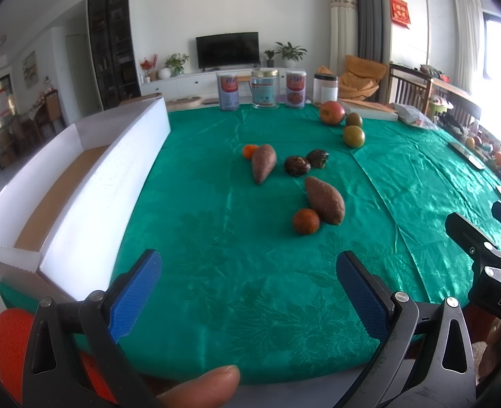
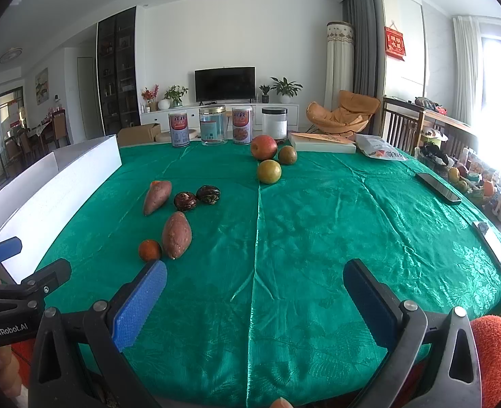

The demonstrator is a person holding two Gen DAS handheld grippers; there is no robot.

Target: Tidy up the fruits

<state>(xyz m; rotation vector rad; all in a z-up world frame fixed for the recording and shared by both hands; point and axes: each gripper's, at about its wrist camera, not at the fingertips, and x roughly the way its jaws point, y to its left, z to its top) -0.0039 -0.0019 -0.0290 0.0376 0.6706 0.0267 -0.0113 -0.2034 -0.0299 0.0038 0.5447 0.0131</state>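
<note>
The small orange [image 2: 155,182] behind the far sweet potato [image 2: 156,197] is almost wholly hidden in the right wrist view; only a sliver shows at the potato's tip. The white box [image 1: 80,183] at the desk's left edge is cut off by the frame, and only part of its brown floor shows. The labels on the cans and jars [image 2: 213,130] along the far edge are too small to read. The left tongs [image 1: 248,294] are spread wide and hold nothing, hovering over the near edge of the green-clothed desk [image 1: 237,258]. The right tongs [image 2: 254,301] are likewise spread and empty above the near edge. All the fruit lies ahead of both tongs, touching neither. The near orange [image 1: 306,221] rests against the near sweet potato [image 1: 325,200], ahead and slightly right of the left tongs; in the right wrist view this pair lies just beyond the left finger. Two dark wrinkled fruits [image 1: 306,162] sit side by side farther back, beside the far sweet potato. A red apple [image 2: 263,147] and two green-brown round fruits [image 2: 277,163] cluster well apart, near the far edge. Two phones [image 2: 438,187] lie on the right side of the desk.
</note>
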